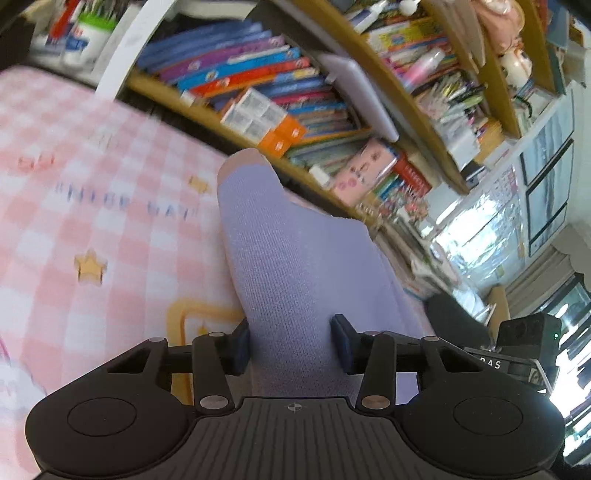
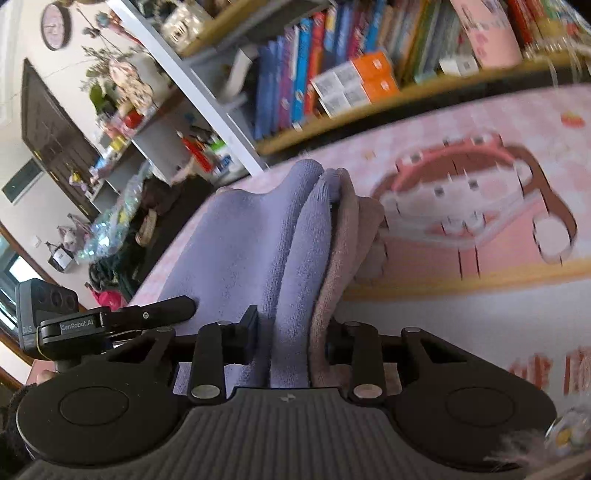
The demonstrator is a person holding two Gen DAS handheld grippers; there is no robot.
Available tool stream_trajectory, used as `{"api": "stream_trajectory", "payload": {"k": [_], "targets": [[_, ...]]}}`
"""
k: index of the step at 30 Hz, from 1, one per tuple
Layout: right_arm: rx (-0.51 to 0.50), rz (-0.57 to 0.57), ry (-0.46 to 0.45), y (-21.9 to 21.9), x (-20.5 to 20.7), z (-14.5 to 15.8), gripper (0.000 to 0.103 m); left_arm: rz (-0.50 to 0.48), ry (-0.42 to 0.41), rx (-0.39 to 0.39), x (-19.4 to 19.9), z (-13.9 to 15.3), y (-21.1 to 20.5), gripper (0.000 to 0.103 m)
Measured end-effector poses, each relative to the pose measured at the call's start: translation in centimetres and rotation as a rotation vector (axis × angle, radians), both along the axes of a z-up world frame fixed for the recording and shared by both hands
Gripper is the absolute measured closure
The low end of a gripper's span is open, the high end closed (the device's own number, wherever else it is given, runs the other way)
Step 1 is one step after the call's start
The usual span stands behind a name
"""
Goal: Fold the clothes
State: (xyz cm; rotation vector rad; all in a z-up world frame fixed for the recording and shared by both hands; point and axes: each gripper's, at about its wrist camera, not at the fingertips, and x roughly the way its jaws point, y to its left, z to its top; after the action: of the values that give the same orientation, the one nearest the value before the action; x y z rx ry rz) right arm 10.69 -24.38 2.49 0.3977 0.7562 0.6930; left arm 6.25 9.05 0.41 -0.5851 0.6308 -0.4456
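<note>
My lavender knit garment (image 1: 295, 258), with a mauve-pink layer on one side, is bunched into thick folds over the pink checked bed cover (image 1: 92, 221). My left gripper (image 1: 293, 347) and right gripper (image 2: 291, 336) each clamp one fold. Bookshelves (image 1: 295, 92) stand behind.

Wooden bookshelves (image 1: 373, 74) crammed with colourful books, a round wall clock (image 2: 55, 25), bright daylight at a window (image 1: 546, 177).
</note>
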Motion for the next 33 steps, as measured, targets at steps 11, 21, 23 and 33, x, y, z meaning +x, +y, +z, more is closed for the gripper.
{"api": "stream_trajectory", "payload": {"k": [11,21,23,33], "targets": [[-0.032,-0.024,-0.095,3.5,8.9,2.8,0.073,0.037,-0.064,0.062,8.8,3.5,2.1,0.059],[-0.054,-0.051,-0.091,4.7,17.9,1.8,0.073,0.075,-0.038,0.04,17.6,1.9,3.1,0.059],[-0.05,-0.058,-0.086,4.7,19.4,1.4,0.073,0.078,-0.034,0.036,19.0,1.5,3.2,0.059],[-0.022,-0.079,-0.037,4.6,24.4,-1.3,0.073,0.092,-0.01,0.021,23.7,-0.7,3.7,0.06]]}}
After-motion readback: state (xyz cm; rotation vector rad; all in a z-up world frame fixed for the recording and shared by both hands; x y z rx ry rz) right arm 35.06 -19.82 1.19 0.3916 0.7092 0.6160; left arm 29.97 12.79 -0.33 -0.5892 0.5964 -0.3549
